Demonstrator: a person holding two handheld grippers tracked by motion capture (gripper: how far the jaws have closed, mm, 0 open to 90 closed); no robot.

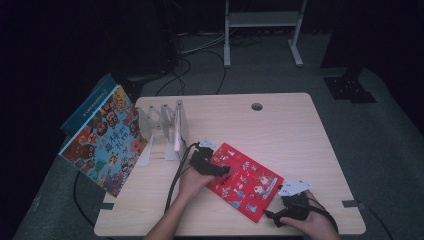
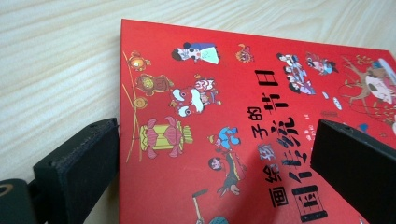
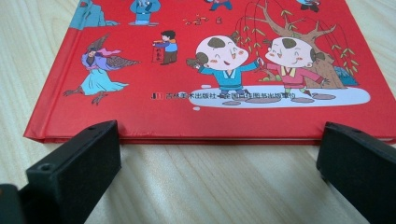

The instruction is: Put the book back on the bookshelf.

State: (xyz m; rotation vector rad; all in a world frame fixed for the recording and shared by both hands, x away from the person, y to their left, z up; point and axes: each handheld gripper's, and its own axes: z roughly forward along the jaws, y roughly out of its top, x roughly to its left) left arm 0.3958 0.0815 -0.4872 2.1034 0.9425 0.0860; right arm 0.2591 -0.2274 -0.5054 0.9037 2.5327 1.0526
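While flanking the red book [image 1: 245, 182], both grippers low

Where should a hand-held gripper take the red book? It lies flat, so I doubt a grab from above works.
Probably at the bottom edge of the red book, coming in low from the person's side. The book lies flat on the table, so only its thin edges offer a bite. The right hand-held gripper already faces that edge, jaws open.

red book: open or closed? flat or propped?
Closed and flat. The red book lies cover-up on the table; the right gripper view shows its bottom edge resting on the wood, with no pages spread.
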